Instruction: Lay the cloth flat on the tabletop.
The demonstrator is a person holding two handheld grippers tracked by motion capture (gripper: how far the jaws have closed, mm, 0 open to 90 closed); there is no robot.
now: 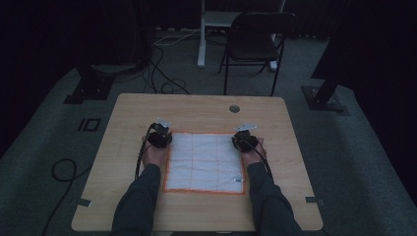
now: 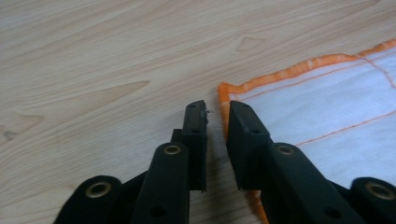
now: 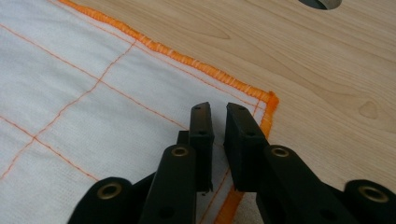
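1. High view: a white cloth (image 1: pixel 204 162) with an orange hem and orange grid lines lies flat on the wooden table (image 1: pixel 128 118). The left gripper (image 1: pixel 160 137) sits at the cloth's far left corner, the right gripper (image 1: pixel 244 141) at its far right corner. A cable grommet (image 1: pixel 234 108) lies beyond the right gripper, and a chair (image 1: pixel 255 37) stands past the table.

2. Left gripper view: the jaws stand slightly apart with a narrow gap. The cloth's corner (image 2: pixel 224 88) lies just ahead of the tips, a little to the right of the gap; the right jaw rests over the hem, the left jaw over bare wood. Nothing is pinched between them.

3. Right gripper view: the jaws are likewise parted by a slim gap, both over the cloth, with the corner (image 3: pixel 271 99) just ahead and to the right of the tips. No fabric sits between the pads.

4. Judgement: the step in hand looks like taking hold of the two far corners, probably to fold the cloth toward the person. The next move calls for each gripper to get one jaw under the hem at its corner and close on it, both at once, before lifting.
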